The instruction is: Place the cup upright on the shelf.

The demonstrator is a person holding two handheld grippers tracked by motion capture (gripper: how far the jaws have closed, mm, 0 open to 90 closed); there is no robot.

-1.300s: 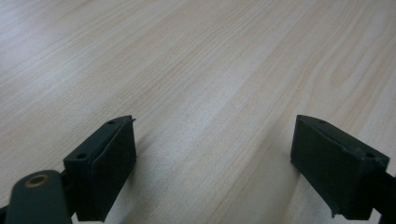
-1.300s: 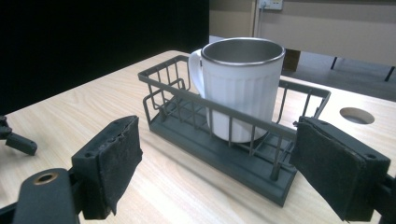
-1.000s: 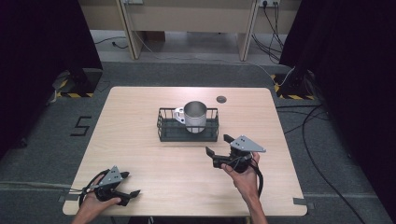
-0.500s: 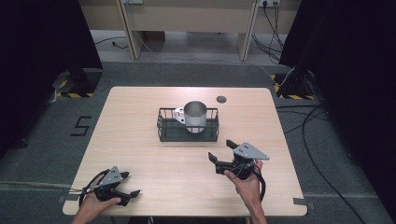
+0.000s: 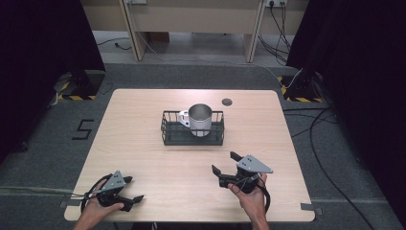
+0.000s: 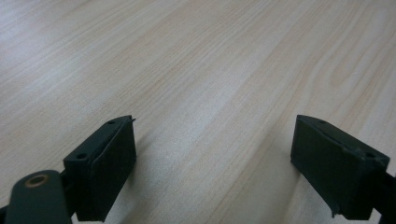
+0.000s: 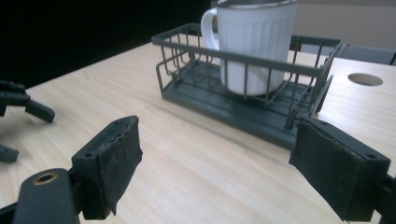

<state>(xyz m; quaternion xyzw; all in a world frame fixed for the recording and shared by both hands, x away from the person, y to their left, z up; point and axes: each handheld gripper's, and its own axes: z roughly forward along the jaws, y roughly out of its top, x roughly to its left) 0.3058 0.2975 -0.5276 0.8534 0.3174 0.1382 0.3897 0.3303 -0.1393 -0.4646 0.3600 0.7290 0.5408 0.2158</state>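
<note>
High view: my right gripper [image 5: 225, 165] has pulled back toward me and a bit lower on the counter [image 5: 143, 124] than a second ago; left gripper [image 5: 134, 189] hasn't moved, parked at the near-left corner. Both sets of fingers released, wide apart, gripping nothing.

Mug [image 5: 200, 120] stands upright in the wire basket [image 5: 167, 129] at counter centre, handle to the left. From the right gripper view the basket [image 7: 261, 112] sits ahead of my fingers [image 7: 112, 163], well apart, bare wood between; the mug [image 7: 257, 42] is toward its left end.

Left gripper view: fingers [image 6: 105, 158] low over plain wood.

Small round hole [image 5: 227, 101] behind the basket, near the far edge. Right gripper is near the front edge, with open counter to its left up to the left gripper and ahead up to the basket.
</note>
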